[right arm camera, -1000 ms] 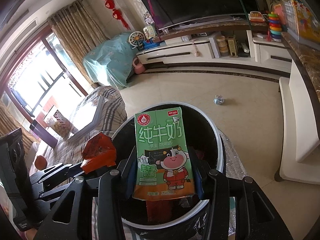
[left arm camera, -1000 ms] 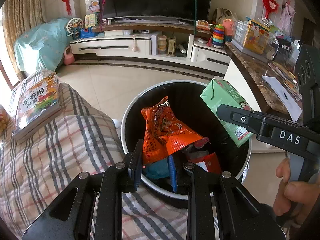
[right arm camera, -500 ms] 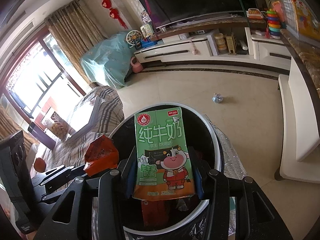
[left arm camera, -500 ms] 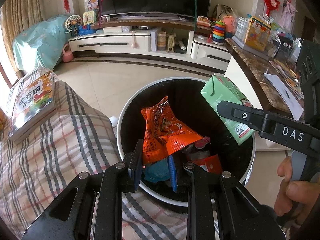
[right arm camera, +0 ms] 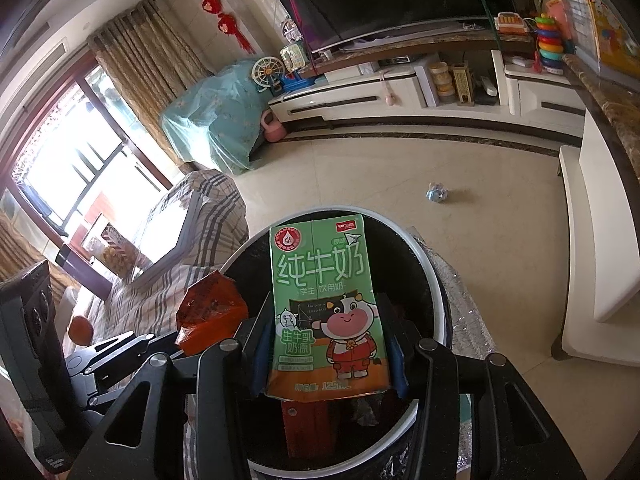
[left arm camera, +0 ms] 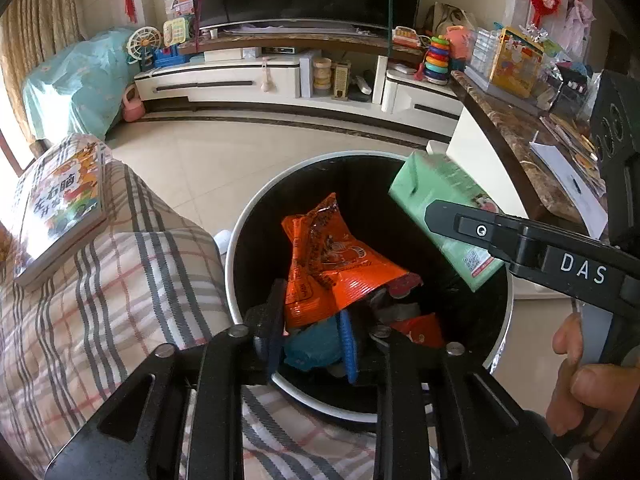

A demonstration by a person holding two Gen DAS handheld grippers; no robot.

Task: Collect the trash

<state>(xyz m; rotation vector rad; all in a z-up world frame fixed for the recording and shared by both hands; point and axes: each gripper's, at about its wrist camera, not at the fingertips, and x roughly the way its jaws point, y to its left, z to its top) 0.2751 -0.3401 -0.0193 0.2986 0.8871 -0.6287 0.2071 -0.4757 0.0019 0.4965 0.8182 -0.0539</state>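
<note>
Orange wrapper [left arm camera: 332, 268] clamped in left tool [left arm camera: 312, 332], milk carton [right arm camera: 328, 312] in right tool [right arm camera: 328, 356], both over bin [left arm camera: 240, 232].

I hold two tongs: my left tongs [left arm camera: 314, 340] clamp one orange wrapper [left arm camera: 332, 264], and my right tongs [right arm camera: 328, 354] clamp one green milk carton [right arm camera: 324, 312]. There is one round bin [left arm camera: 236, 240] below them, with a few scraps inside that I cannot count exactly. One book [left arm camera: 60, 208] lies on the plaid sofa [left arm camera: 120, 300]. One crumpled wad [right arm camera: 437, 192] sits on the floor [right arm camera: 360, 176].
</note>
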